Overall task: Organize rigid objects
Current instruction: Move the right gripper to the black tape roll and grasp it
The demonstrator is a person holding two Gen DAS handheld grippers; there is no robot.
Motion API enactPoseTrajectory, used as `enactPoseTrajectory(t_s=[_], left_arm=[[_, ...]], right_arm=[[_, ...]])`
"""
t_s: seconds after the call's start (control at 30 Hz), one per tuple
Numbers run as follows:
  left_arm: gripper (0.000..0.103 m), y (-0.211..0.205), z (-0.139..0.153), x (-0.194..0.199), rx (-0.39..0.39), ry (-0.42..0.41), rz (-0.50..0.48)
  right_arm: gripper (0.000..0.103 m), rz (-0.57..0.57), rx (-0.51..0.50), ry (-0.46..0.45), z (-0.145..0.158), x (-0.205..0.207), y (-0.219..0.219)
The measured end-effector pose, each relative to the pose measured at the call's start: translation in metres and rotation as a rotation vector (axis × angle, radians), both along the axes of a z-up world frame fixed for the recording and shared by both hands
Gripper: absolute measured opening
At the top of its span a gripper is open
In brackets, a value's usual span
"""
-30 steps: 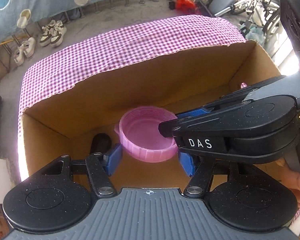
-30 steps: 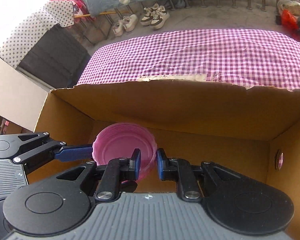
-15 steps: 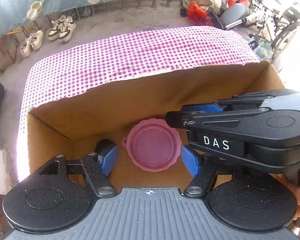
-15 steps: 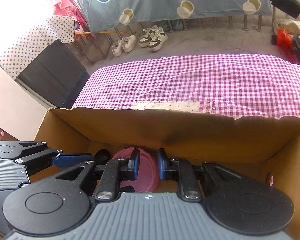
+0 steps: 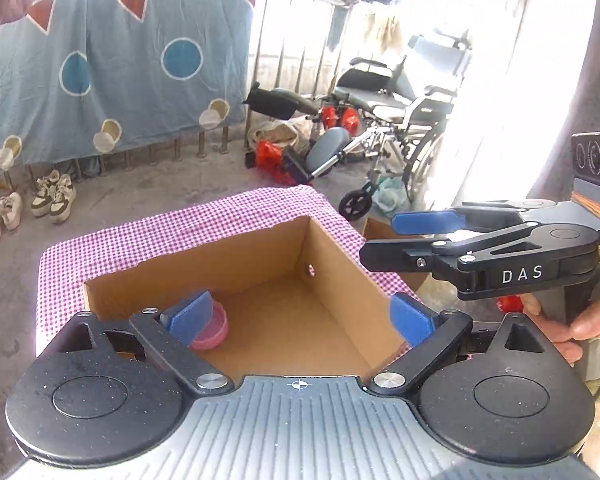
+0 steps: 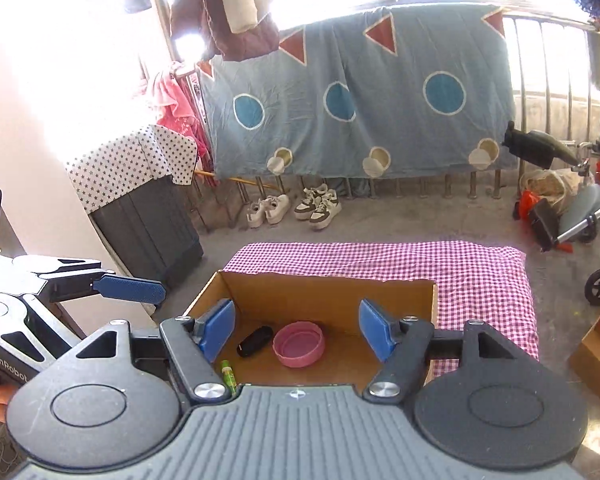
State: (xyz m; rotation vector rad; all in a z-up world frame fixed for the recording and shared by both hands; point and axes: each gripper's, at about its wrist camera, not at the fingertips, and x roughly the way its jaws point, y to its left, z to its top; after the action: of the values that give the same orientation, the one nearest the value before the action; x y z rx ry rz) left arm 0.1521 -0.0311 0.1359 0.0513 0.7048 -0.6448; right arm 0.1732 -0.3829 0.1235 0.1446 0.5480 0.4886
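Both grippers hang above the cardboard box [image 6: 324, 292] on the checked-cloth surface [image 6: 480, 272], jaws opening wide with nothing between them, apparently freed for another pick. The left gripper [image 5: 300, 318] and right gripper [image 6: 296, 332] look down into the box, where a pink bowl [image 6: 299, 344], a black object [image 6: 255, 341] and a green tube [image 6: 229, 376] lie on the floor.

Each camera sits on a hand tool and looks forward and down at the cardboard box [image 5: 260, 264] [image 6: 324, 292]. Both views are above the box, quite near. They share the box, the pink checked cloth [image 5: 172, 228] [image 6: 480, 272] and the blue sheet [image 5: 100, 68] [image 6: 360, 96] behind.
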Motion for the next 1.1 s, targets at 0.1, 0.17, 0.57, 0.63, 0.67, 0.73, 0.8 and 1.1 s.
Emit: enactPoseTrajectory(t_s=[0.1, 0.17, 0.57, 0.63, 0.67, 0.73, 0.8, 1.1], left_arm=[[0.098, 0.006, -0.001, -0.034, -0.001, -0.002, -0.043], [0.101, 0.008, -0.013, -0.052, 0.008, 0.011, -0.077], [0.101, -0.003, -0.139, -0.129, 0.279, -0.043, 0.053], [0.101, -0.002, -0.151, -0.125, 0.287, -0.023, 0.085], [0.101, 0.0, -0.157, -0.123, 0.285, -0.012, 0.1], [0.101, 0.005, -0.164, -0.12, 0.278, 0.012, 0.129], [0.1, 0.014, -0.169, -0.118, 0.272, 0.017, 0.151], [0.071, 0.035, -0.202, -0.11, 0.326, 0.111, 0.218]], right_arm=[[0.101, 0.012, -0.01, -0.077, 0.006, -0.057, -0.001], [0.103, 0.028, -0.033, -0.146, 0.005, -0.093, 0.004], [0.094, 0.009, 0.038, 0.037, -0.114, -0.147, 0.055], [0.085, 0.017, 0.081, 0.11, -0.129, -0.14, 0.059], [0.079, 0.016, 0.098, 0.141, -0.134, -0.137, 0.062], [0.073, 0.022, 0.112, 0.179, -0.142, -0.133, 0.069], [0.067, 0.03, 0.11, 0.206, -0.147, -0.125, 0.078], [0.047, 0.111, 0.049, 0.312, -0.171, -0.101, 0.13]])
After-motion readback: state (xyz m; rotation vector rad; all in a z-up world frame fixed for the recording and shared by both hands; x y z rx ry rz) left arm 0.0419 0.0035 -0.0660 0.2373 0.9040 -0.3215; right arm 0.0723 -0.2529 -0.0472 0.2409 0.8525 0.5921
